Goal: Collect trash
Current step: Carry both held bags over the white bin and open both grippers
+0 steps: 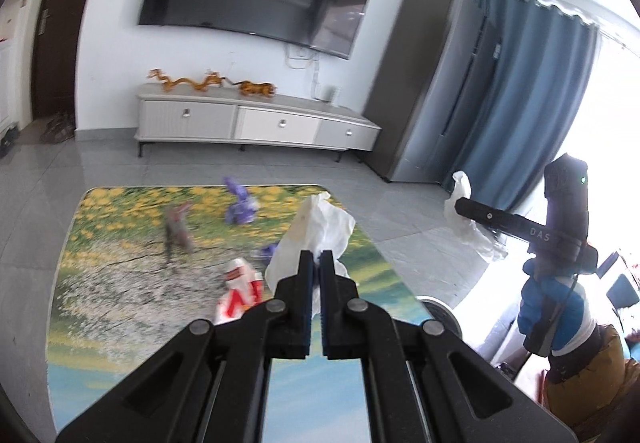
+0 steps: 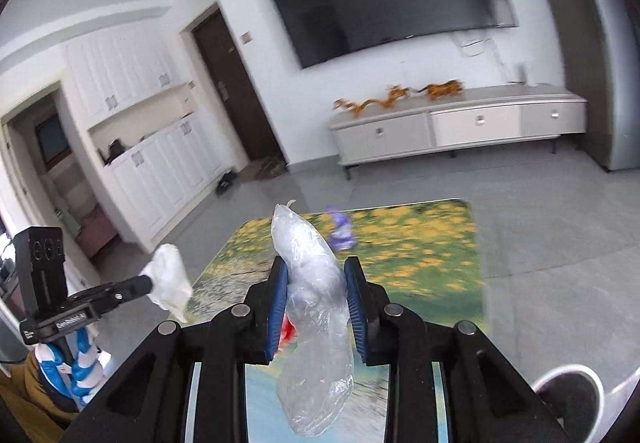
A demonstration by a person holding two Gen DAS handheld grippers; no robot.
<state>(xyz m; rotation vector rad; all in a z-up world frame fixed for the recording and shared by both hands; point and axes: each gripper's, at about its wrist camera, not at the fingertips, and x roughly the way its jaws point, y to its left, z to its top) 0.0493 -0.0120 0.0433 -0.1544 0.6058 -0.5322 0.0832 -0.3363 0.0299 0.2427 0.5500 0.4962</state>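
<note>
Both grippers are raised, angled slightly downward. The left gripper (image 1: pixel 317 257) is pinched tight on something white; the right gripper (image 2: pixel 316 279) clamps something clear, jaws part-spread. Blue-and-white gloved hands hold them.

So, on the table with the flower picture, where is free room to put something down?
The table's near left part is bare, from the left edge to the red-and-white wrapper. The middle and far end are crowded: the grey scrap, the purple wrapper and a smaller purple piece lie there.
</note>
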